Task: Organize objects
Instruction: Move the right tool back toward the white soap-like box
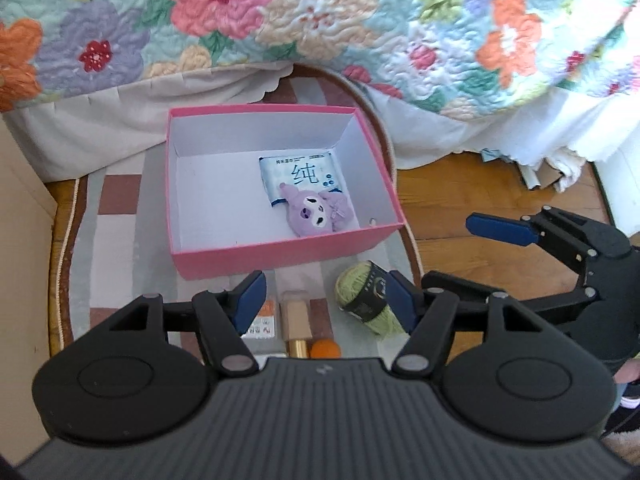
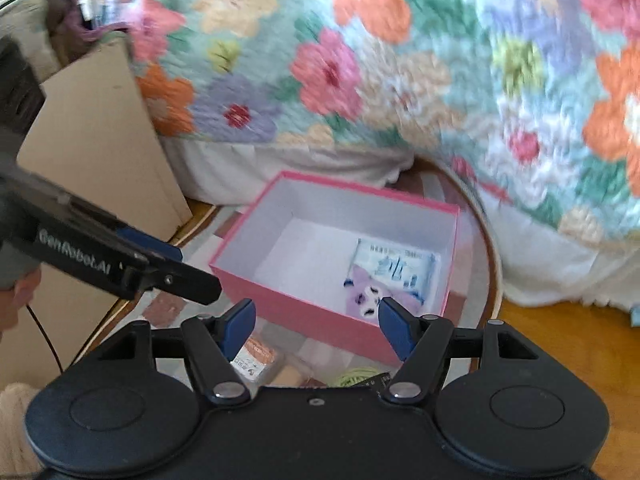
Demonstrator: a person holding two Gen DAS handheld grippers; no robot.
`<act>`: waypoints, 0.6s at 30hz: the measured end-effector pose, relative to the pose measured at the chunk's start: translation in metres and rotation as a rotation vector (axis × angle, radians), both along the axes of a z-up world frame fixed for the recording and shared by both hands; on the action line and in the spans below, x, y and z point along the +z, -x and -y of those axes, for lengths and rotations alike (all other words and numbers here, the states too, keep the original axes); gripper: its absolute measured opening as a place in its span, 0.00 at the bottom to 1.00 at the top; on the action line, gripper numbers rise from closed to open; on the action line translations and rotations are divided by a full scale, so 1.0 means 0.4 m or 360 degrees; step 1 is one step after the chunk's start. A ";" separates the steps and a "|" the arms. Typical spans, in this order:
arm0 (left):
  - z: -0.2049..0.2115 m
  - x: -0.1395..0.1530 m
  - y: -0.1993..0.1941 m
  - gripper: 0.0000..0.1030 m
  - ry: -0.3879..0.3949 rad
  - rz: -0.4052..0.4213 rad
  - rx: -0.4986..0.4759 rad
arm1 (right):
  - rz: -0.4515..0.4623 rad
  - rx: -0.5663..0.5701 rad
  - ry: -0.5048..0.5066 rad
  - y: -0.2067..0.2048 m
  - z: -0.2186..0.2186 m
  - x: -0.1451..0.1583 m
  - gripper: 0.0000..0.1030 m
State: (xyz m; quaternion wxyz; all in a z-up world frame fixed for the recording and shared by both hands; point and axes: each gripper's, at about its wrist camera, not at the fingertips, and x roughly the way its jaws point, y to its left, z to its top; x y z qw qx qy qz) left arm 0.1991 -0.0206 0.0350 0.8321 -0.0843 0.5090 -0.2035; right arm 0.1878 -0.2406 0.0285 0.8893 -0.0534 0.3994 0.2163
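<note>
a striped oval rug [image 1: 120, 240] on the wooden floor [image 1: 480, 200] carries a pink box [image 1: 280, 252], green yarn [image 1: 360, 292], a beige tube [image 1: 298, 320], an orange ball [image 1: 325, 349] and a small packet [image 1: 262, 326].

Your pink box [image 1: 280, 254] sits open on the rug, white inside. In its near right corner you have a blue-and-white wipes packet [image 1: 298, 176] lying flat, with a purple plush toy [image 1: 316, 214] resting partly on the packet's near edge, face up. In front of the box, on the rug, you have a row of loose items: a small orange-and-white packet [image 1: 262, 322], a beige tube with a gold end [image 1: 297, 322], an orange ball [image 1: 325, 349] just beside the tube, and a green yarn skein [image 1: 360, 296] with a dark band.
</note>
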 end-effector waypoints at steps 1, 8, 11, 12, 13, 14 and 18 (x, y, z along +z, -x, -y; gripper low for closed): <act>-0.010 0.009 0.017 0.63 0.0015 0.0000 -0.0003 | 0.0012 0.0021 -0.0002 0.019 -0.005 0.010 0.70; -0.078 0.019 0.113 0.64 -0.0033 -0.0006 0.0066 | 0.0035 0.0166 -0.0030 0.138 -0.044 0.061 0.70; -0.104 0.005 0.143 0.64 -0.0039 -0.0019 0.0087 | 0.0029 0.0245 -0.0046 0.184 -0.067 0.065 0.71; -0.111 -0.001 0.152 0.64 -0.0037 -0.0022 0.0095 | 0.0043 0.0274 -0.0042 0.198 -0.077 0.065 0.71; -0.118 -0.008 0.162 0.64 -0.0033 -0.0026 0.0099 | 0.0075 0.0308 -0.0020 0.213 -0.088 0.062 0.71; -0.125 -0.016 0.171 0.64 -0.0029 -0.0033 0.0103 | 0.0102 0.0327 0.0004 0.226 -0.098 0.060 0.71; -0.142 -0.055 0.196 0.64 -0.0012 -0.0078 0.0114 | 0.0104 0.0379 0.0017 0.251 -0.124 0.034 0.71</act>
